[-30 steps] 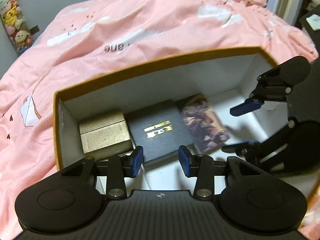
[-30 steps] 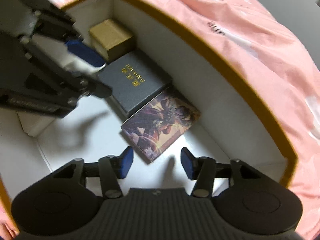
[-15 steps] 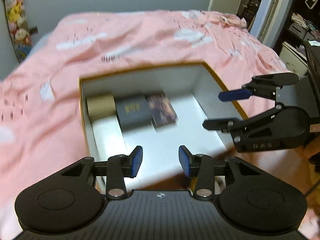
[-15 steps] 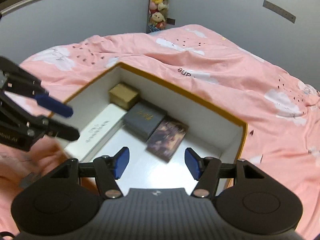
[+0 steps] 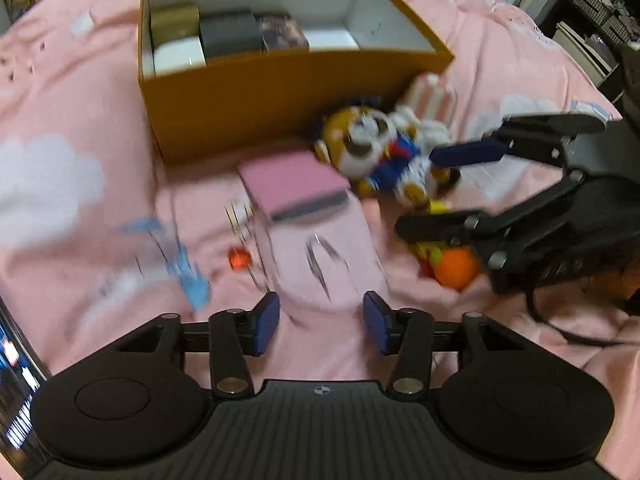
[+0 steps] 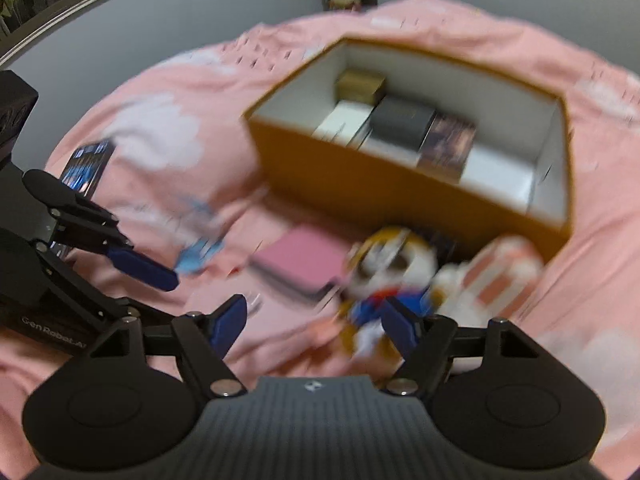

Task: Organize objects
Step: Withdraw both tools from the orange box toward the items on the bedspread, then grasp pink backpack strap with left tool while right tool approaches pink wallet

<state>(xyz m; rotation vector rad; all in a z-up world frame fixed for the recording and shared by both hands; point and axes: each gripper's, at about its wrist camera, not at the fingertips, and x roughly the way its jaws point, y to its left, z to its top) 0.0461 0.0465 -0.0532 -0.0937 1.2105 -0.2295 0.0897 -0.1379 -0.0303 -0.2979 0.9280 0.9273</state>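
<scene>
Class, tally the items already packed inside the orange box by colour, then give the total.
Gold box: 1
White box: 1
Black box: 1
Picture-printed box: 1
Total: 4, all in the orange box.

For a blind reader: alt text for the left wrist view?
Blurred view: the open left gripper over a pink bedspread strewn with a pink book, plush toy and orange ball. Behind, an orange box; right gripper open.

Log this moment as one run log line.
left gripper: open, empty | right gripper: open, empty, near plush toy | pink box: outside orange box
</scene>
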